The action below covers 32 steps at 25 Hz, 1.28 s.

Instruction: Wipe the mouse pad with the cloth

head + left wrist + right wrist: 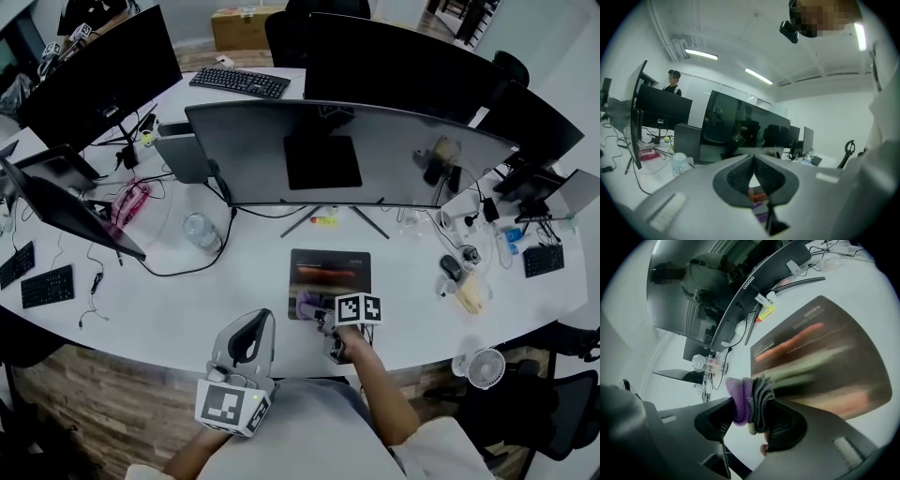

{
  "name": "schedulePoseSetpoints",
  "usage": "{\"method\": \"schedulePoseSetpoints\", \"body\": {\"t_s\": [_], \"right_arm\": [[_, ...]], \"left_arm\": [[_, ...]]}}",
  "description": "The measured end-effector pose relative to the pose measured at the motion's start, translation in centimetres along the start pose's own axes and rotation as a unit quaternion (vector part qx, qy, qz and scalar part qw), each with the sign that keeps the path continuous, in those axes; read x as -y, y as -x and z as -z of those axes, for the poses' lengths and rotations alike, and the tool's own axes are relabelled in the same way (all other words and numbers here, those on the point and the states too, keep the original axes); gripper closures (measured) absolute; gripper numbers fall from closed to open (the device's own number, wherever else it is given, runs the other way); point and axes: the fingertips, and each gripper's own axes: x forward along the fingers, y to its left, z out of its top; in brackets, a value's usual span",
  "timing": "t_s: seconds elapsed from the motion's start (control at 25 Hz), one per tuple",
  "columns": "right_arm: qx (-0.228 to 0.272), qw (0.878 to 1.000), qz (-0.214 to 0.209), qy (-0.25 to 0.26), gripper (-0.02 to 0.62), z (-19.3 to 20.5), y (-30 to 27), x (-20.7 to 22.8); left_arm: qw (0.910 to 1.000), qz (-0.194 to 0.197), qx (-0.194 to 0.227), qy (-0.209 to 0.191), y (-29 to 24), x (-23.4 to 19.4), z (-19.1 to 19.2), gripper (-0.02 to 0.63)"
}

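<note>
A dark mouse pad (331,267) with an orange streak print lies on the white desk (169,309) in front of the curved monitor. My right gripper (322,316) is over the pad's near left corner, shut on a bunched purple and grey cloth (308,305). In the right gripper view the cloth (748,398) bulges out between the jaws of that gripper (750,412), with the pad (825,357) spread just beyond it. My left gripper (262,321) hangs at the desk's near edge, left of the pad. Its jaws (753,161) are shut with nothing in them.
A wide curved monitor (347,150) on a splayed stand rises behind the pad. A clear bottle (199,230) and black cable lie to the left. A mouse (450,266) and small items sit right of the pad, and a small fan (485,367) at the near right edge.
</note>
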Motion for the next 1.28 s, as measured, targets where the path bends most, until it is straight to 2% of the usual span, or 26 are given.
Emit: {"method": "schedulePoseSetpoints", "body": {"t_s": [0.56,0.84,1.28], "right_arm": [[-0.005,1.000,-0.006,0.000,0.400,1.0,-2.7,-1.1],[-0.007,1.000,0.007,0.012,0.400,1.0,-3.0,-1.0],[-0.012,1.000,0.005,0.015,0.400,0.9,-3.0,-0.9]], "left_arm": [[0.9998,-0.021,-0.001,0.000,0.8,-1.1,-0.3,0.606],[0.9995,-0.028,-0.003,0.012,0.4,-1.6,0.1,0.606],[0.9996,-0.021,-0.001,0.020,-0.3,-0.9,0.5,0.606]]}}
